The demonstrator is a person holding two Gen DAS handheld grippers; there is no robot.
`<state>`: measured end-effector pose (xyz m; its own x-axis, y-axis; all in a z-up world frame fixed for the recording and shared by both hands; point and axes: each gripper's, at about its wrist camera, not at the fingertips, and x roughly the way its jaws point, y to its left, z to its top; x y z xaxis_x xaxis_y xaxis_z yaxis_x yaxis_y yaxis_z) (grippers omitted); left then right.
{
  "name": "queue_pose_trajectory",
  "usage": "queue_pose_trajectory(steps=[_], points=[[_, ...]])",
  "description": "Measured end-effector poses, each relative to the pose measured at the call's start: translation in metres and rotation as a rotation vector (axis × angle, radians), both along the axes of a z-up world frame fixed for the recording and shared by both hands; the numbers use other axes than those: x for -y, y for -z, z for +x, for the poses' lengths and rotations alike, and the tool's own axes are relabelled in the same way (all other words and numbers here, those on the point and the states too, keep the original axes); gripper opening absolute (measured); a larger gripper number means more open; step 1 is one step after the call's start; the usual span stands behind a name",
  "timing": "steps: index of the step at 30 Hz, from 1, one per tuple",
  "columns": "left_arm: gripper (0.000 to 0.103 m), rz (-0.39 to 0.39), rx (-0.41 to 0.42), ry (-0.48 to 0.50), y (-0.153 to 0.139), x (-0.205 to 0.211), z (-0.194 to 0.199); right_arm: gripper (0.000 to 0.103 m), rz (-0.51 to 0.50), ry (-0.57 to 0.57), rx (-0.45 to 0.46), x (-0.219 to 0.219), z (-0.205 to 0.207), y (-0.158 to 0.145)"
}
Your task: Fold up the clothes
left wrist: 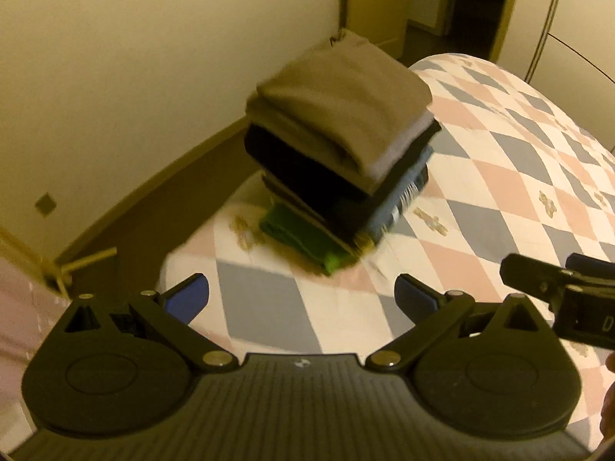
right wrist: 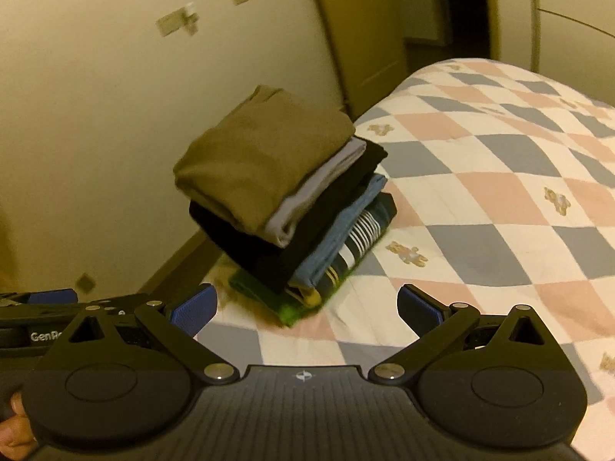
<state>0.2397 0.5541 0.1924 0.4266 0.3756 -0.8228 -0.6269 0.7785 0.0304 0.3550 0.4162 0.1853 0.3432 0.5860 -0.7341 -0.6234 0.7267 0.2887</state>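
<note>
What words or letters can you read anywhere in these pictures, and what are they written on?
"GenR", cut off by the right tongs in front: white letters on the black body of the left tongs, seen in the right wrist view.
"D", cut off at the picture's edge: on the black body of the right tongs, seen in the left wrist view.
The folded clothes and the quilt show no words.

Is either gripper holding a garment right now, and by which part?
Nothing held. Left gripper and right gripper are both open, short of the folded pile.

Dim yellowish indoor light, fisheye-warped edges, left wrist view motion-blurred.
</note>
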Motion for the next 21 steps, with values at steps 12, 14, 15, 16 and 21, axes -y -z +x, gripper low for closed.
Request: queue_pose_trajectory(steps=[12, 14, 15, 16, 21], points=[[0.102, 0.026, -0.016, -0.136, -0.015, 0.085, -0.034, 0.103, 0.003, -0.157, -0.036, 0.067, 0.007, 0.004], [0.102, 0.025, -0.013, -0.155, -0.017, 0.091, -0.037, 0.103, 0.007, -0.178, -0.039, 0.074, 0.005, 0.004], [0.102, 0.025, -0.012, -0.162, -0.017, 0.093, -0.038, 0.103, 0.009, -0.188, -0.04, 0.076, 0.005, 0.003], [0.102, 0.025, -0.011, -0.169, -0.018, 0.095, -0.039, 0.103, 0.012, -0.196, -0.041, 0.078, 0.004, 0.003], [0.102, 0.026, 0.013, -0.18, -0.021, 0.102, -0.04, 0.103, 0.023, -0.217, -0.035, 0.089, 0.004, 0.001]])
